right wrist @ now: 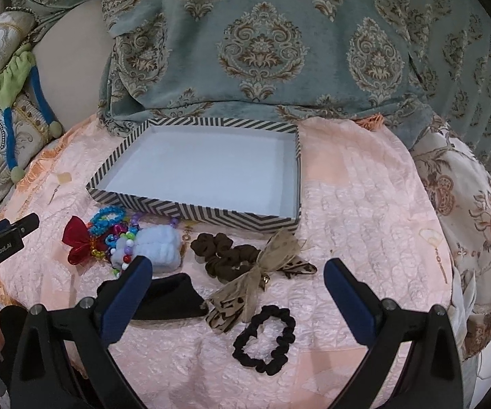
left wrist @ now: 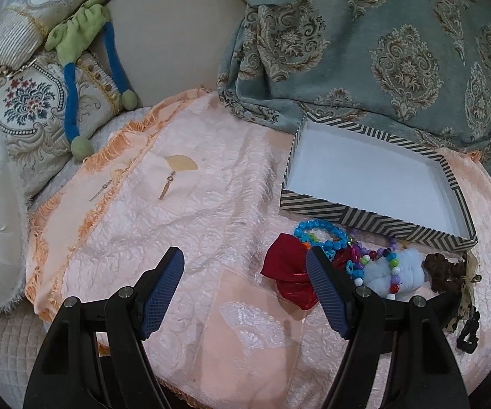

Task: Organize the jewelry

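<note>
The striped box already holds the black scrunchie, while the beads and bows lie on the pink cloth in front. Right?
Not quite. The striped box is empty. The black scrunchie lies on the pink cloth too, as the right wrist view shows. Beads and bows lie as stated.

Both cameras ride on hand-held grippers, looking forward and steeply down along their jaws at a peach cloth (left wrist: 184,211) from close above. The left wrist view sits further left, with the striped box (left wrist: 375,184) at two o'clock; the right wrist view faces that box (right wrist: 204,170) at twelve. Both share the box.
</note>
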Action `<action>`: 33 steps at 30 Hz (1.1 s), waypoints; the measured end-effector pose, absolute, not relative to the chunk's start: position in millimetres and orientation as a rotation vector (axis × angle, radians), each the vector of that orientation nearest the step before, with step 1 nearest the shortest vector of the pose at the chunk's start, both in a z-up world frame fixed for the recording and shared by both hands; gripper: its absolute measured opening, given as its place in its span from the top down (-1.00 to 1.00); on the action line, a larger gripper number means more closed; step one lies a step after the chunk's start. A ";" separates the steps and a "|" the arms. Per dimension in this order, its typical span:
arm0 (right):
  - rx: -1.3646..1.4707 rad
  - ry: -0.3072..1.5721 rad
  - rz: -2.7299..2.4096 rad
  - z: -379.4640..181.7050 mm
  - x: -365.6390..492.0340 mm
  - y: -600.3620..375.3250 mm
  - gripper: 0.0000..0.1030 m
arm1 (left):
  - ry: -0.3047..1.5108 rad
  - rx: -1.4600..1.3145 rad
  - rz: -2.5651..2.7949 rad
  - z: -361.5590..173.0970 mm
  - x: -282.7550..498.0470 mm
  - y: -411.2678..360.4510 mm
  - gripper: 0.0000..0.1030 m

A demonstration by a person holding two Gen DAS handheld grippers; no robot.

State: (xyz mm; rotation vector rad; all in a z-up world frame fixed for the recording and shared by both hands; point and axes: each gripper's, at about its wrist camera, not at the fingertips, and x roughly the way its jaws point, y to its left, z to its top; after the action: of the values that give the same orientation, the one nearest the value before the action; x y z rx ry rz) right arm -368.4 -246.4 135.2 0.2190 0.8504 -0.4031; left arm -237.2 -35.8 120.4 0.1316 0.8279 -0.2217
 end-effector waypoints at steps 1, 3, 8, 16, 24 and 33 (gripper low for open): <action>0.222 0.852 -0.404 134.6 -368.2 -247.3 -0.99 | 0.825 0.136 -0.214 120.2 -238.0 -36.8 -0.16; 0.238 0.853 -0.407 132.5 -368.8 -249.8 -0.99 | 0.822 0.145 -0.203 119.3 -239.0 -38.3 -0.16; 0.273 0.855 -0.395 129.0 -371.1 -255.5 -0.99 | 0.840 0.136 -0.215 115.1 -239.2 -38.1 -0.16; 0.233 0.862 -0.423 126.2 -368.4 -252.8 -0.99 | 0.847 0.119 -0.242 113.9 -241.9 -42.4 -0.16; 0.208 0.868 -0.418 125.1 -366.1 -249.5 -0.99 | 0.856 0.127 -0.264 111.4 -245.1 -49.0 -0.16; 0.210 0.878 -0.412 122.8 -365.3 -250.3 -0.99 | 0.868 0.139 -0.278 107.8 -246.7 -57.6 -0.16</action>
State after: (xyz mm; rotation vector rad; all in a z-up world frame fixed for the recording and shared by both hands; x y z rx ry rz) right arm -365.3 -250.3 122.8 0.2104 0.8782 -0.4123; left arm -246.7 -57.6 107.8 0.1389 0.8679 -0.2778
